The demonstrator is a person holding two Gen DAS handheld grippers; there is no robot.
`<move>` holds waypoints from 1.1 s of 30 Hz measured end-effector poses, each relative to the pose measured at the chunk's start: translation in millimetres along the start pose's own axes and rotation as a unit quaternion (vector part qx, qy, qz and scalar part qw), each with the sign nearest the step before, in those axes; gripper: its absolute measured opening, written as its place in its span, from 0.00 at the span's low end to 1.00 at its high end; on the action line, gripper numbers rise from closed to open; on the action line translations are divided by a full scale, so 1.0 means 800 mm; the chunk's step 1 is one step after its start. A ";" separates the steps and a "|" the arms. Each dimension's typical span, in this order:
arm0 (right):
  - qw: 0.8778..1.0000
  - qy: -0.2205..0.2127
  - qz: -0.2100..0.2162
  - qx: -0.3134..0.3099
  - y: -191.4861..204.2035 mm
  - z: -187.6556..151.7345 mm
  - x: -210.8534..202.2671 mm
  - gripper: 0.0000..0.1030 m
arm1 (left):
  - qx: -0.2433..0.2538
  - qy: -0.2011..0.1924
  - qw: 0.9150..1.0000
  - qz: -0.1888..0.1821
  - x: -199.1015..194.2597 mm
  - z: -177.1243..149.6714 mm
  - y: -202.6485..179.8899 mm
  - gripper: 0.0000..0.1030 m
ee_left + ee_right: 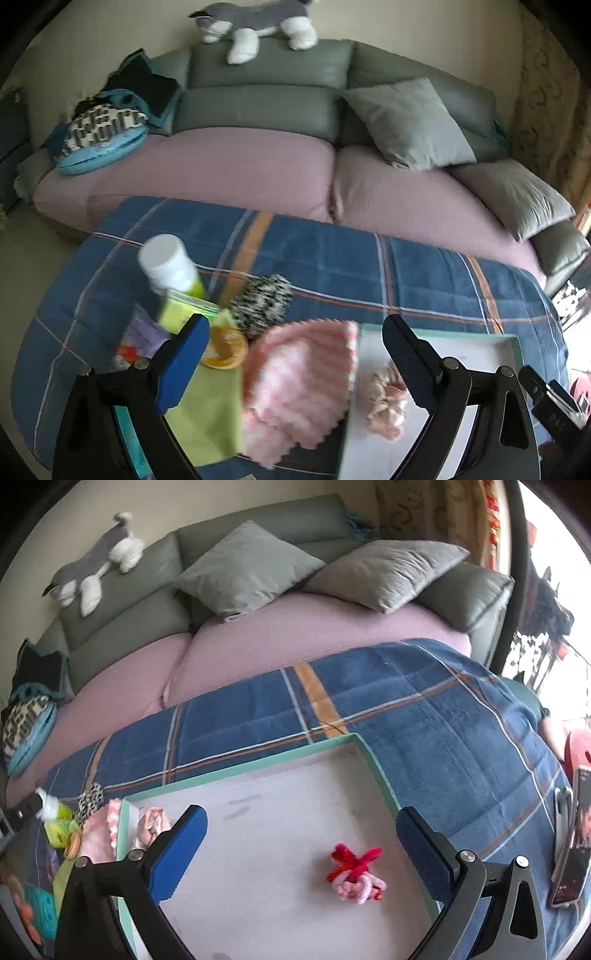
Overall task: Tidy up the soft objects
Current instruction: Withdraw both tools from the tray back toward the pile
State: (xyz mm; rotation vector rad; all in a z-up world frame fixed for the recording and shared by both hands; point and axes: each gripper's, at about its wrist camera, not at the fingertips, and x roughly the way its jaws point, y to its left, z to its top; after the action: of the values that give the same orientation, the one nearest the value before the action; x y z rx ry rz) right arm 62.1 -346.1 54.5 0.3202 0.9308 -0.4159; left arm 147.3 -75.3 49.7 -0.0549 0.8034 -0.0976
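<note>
The left gripper (295, 354) has its two blue, bumpy pads spread wide apart, and nothing is between them. Right under it lies a fluffy pink and white cloth (299, 387) with zigzag edges, soft like a towel. At 9 o'clock from the cloth is a flat, smooth green cloth (207, 417), with a round orange thing (225, 349) resting on its top edge. At 11 o'clock stands a yellow-green bottle (173, 275) with a round white cap, tilted and blurry. At 12 o'clock is a fuzzy black and white roll (260, 304). At 3 o'clock from the pink cloth sits a flat box (441, 335) with a white floor and a thin mint-green rim, and a pale pink crinkly scrunchie (384, 402) lies inside it near its left wall. The right gripper (301, 840) is also wide open and holds nothing; it hangs over the white floor of the box. Inside the box, at 5 o'clock from that gripper, lies a fuzzy bundle of red and pink twisted strands (354, 875), like pipe cleaners. Everything sits on a blue checked blanket (424, 716) with orange and white lines. At 12 o'clock, behind the blanket, is a sofa (280, 627) with pink seats, two square grey pillows (251, 568) and a plush grey and white dog (96, 561) on top of its back. A phone (570, 838) leans upright at 3 o'clock.
</note>
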 end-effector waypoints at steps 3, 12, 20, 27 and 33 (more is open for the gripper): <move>1.000 0.000 0.020 -0.018 0.023 -0.001 0.001 1.00 | -0.012 -0.009 1.000 0.022 -0.007 0.006 0.020 0.92; 0.996 0.014 0.068 -0.059 0.087 -0.012 0.010 1.00 | -0.055 -0.031 0.994 0.090 -0.027 0.018 0.093 0.92; 0.990 0.016 0.107 -0.090 0.135 -0.021 0.014 1.00 | -0.091 -0.015 0.989 0.116 -0.021 0.015 0.146 0.92; 0.983 0.044 0.147 -0.103 0.166 -0.032 0.024 1.00 | -0.096 0.002 0.990 0.102 -0.002 0.009 0.158 0.92; 0.975 0.032 0.174 -0.134 0.197 -0.040 0.017 1.00 | -0.085 0.027 0.992 0.087 0.013 0.005 0.155 0.92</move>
State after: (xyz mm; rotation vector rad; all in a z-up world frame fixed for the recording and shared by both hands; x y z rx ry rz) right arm 121.9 -196.6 38.9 0.2433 0.9578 0.0441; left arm 165.4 47.0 34.2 -0.1430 0.8650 0.1353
